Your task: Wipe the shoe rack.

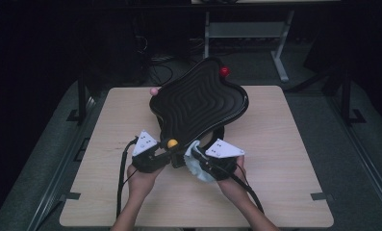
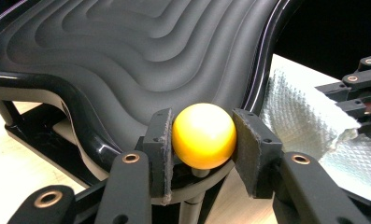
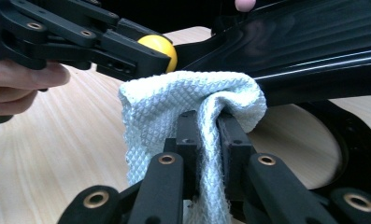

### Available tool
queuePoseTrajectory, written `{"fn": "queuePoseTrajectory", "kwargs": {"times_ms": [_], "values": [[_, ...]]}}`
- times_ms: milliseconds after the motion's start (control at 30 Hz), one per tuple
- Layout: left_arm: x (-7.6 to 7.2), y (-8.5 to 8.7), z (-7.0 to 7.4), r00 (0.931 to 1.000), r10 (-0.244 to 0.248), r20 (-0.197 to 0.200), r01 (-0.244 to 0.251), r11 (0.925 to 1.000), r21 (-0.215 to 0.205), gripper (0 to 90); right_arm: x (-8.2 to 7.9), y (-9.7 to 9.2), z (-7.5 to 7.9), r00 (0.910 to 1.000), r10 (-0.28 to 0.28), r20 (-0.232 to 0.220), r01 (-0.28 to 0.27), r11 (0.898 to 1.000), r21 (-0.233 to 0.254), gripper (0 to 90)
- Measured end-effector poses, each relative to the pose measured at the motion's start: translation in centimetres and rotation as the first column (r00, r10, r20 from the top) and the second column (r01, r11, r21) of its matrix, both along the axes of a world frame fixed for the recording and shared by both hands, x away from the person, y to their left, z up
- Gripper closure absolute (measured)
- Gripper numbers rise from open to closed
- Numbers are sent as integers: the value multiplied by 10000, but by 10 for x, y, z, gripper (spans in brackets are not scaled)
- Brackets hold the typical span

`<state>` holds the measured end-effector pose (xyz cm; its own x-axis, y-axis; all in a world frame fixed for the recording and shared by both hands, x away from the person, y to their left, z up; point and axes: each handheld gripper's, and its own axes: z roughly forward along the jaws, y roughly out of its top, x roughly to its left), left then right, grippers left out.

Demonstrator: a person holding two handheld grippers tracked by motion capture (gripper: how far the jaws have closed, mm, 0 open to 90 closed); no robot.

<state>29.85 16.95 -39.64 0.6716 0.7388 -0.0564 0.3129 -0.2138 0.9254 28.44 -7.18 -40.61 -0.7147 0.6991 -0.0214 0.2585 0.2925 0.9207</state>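
Gripping the yellow ball [image 2: 203, 135] at the near edge of the tilted, ridged black tray [image 1: 200, 101], the left hand-held gripper [image 1: 165, 150] presses a pad on each side of it. Beside it, the right hand-held gripper [image 3: 206, 133] is clamped on a white waffle-weave cloth [image 3: 174, 105] touching the tray's rim. Both hover above the wooden table [image 1: 285, 144]; a red ball [image 1: 224, 71] sits at the tray's far edge.

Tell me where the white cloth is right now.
The white cloth lies near the table's front in the high view, pinched in the right tool. It touches the black ridged tray's near rim, just right of the yellow ball.
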Motion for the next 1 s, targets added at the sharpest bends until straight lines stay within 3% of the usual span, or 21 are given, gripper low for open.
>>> {"fn": "queuePoseTrajectory", "kwargs": {"times_ms": [167, 267, 367, 433, 567, 667, 867, 1000], "values": [[-3, 1, 0, 9999, -102, 0, 102, 9999, 58, 604, 5, -15, 8, 9968, -762, 227, 755, 9967, 285, 806], [-6, 1, 0, 10000, -54, 25, 54, 10000, 54, 604, 1, -9, 6, 9980, -616, 155, 611, 9976, 313, 806], [-10, 4, 0, 9999, -49, 90, 48, 10000, 55, 604, -6, 6, 0, 9999, 65, 144, -64, 9999, -87, 806], [-13, 7, -1, 9999, -95, 113, 94, 10000, 25, 604, -8, 8, 0, 9993, 196, 310, -186, 9993, -313, 807], [-18, 12, -1, 9998, -144, 153, 144, 9999, -16, 604, -5, -5, 8, 9992, -198, 346, 198, 9998, 24, 807], [-19, 11, -2, 9998, -77, 171, 77, 10000, -28, 604, -7, -3, 7, 9989, -320, 355, 317, 9994, 110, 807], [-21, 15, -1, 9999, -147, 90, 147, 9999, -28, 604, -12, 10, 0, 9986, 444, 281, -437, 9988, -237, 807], [-24, 19, 0, 9998, -197, 83, 197, 9998, -38, 604, -7, -4, 9, 9987, -105, 497, 109, 9999, -68, 807]]}}
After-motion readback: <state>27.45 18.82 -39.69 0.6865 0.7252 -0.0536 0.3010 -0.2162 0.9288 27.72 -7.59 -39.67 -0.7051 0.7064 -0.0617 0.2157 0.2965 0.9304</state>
